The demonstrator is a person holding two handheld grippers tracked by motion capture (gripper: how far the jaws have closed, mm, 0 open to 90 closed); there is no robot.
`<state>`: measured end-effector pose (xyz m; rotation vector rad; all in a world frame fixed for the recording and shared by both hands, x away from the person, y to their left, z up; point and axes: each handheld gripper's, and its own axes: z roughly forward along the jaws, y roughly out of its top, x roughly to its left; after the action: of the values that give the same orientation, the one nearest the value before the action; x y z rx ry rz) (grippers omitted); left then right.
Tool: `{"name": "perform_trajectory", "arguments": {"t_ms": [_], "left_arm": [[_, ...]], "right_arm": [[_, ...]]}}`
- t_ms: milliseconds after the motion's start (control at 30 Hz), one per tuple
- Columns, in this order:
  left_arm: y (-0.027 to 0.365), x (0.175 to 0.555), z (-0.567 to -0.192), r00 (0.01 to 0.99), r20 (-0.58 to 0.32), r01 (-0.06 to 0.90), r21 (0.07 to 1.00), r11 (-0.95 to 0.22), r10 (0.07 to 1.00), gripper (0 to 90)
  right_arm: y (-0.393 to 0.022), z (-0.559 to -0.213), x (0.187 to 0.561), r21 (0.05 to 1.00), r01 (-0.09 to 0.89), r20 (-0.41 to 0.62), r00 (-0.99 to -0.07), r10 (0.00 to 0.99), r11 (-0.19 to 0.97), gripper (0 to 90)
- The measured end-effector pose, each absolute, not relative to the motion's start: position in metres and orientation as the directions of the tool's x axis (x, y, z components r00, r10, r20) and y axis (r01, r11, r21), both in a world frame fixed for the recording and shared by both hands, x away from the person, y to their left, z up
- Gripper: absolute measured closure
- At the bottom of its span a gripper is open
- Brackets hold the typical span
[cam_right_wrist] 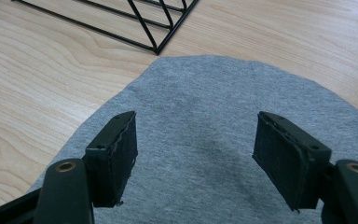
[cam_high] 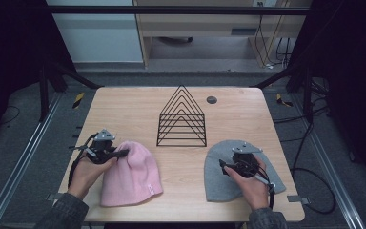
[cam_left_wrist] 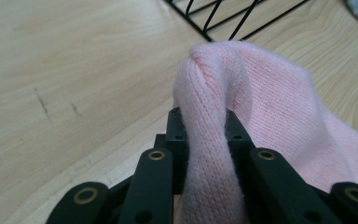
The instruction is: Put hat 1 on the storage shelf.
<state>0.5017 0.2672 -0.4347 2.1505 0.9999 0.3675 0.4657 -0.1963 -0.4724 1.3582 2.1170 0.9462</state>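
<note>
Hats we count: two, one pink ribbed knit beanie [cam_left_wrist: 265, 116] pinched in our left gripper [cam_left_wrist: 205, 130], one smooth grey beanie [cam_right_wrist: 214, 116] beneath our right gripper's [cam_right_wrist: 196, 149] spread jaws.

Light wood-grain table [cam_high: 124, 102] with a dark round grommet [cam_high: 211, 99] near its far edge. Grey carpeted floor [cam_high: 24, 114] — black cables [cam_high: 314, 186] trail across it at right. Metal rails [cam_high: 16, 167] flank the table on both sides. Beyond it, a pale wooden desk [cam_high: 195, 24]; a white panel [cam_high: 100, 33] to its left. Dim, even light — dark curtains [cam_high: 9, 43] on both sides.
</note>
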Motion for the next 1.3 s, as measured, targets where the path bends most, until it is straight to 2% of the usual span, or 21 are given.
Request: {"name": "perform_trajectory", "arguments": {"t_ms": [333,667,900,1300], "left_arm": [[0.256,0.478,-0.395,0.698,0.036,0.423,0.786,-0.452,0.715,77.2],[0.245,0.468,-0.354,0.72,0.108,0.33,0.815,-0.476,0.686,77.4],[0.25,0.468,-0.314,0.721,0.151,0.254,0.85,-0.461,0.676,77.4],[0.249,0.488,-0.267,0.72,0.143,0.224,0.878,-0.422,0.679,77.2]], "right_arm": [[-0.192,-0.468,0.462,0.777,0.562,-0.019,-0.428,0.903,0.283,29.8],[-0.175,-0.445,0.458,0.823,0.477,-0.053,-0.476,0.878,0.309,33.1],[-0.151,-0.414,0.453,0.843,0.395,-0.102,-0.547,0.831,0.364,35.1],[-0.098,-0.371,0.461,0.847,0.303,-0.129,-0.68,0.722,0.437,35.6]]}}
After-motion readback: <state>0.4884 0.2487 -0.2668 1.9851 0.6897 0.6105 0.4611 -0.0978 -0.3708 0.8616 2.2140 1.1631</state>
